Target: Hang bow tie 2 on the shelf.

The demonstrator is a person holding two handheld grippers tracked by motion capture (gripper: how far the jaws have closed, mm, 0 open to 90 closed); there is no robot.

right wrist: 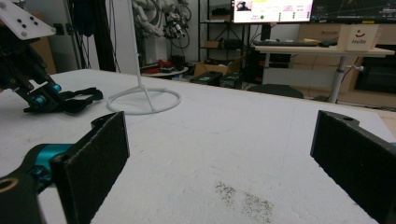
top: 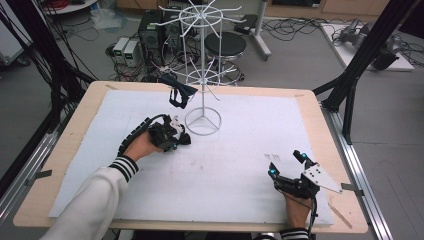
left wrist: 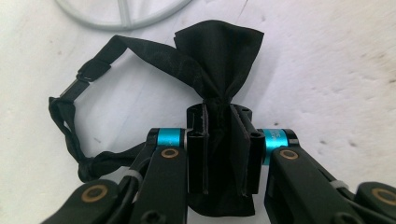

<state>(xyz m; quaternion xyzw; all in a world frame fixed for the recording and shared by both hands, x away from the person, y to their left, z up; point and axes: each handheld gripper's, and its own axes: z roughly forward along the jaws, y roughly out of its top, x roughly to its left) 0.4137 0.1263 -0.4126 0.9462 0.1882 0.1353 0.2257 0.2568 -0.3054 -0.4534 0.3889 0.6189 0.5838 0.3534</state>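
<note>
Left gripper (left wrist: 219,140): you've clamped the bow tie (left wrist: 219,60) at its knot.
Bow tie: on the bench (top: 250,150), beside the rack (top: 202,120) base.
Right gripper (right wrist: 219,154): yours gapes wide, nothing held.

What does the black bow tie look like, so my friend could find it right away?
Find the white wire rack at the table's far side. On the mat just left of its ring base lies the bow tie, black cloth pinched at the middle by the left gripper. Unlike the other black piece hanging on the rack, it trails a thin strap with a clasp.

Overhead looks down; gripper views close, low—sharing rack base (left wrist: 122,14) (white).
</note>
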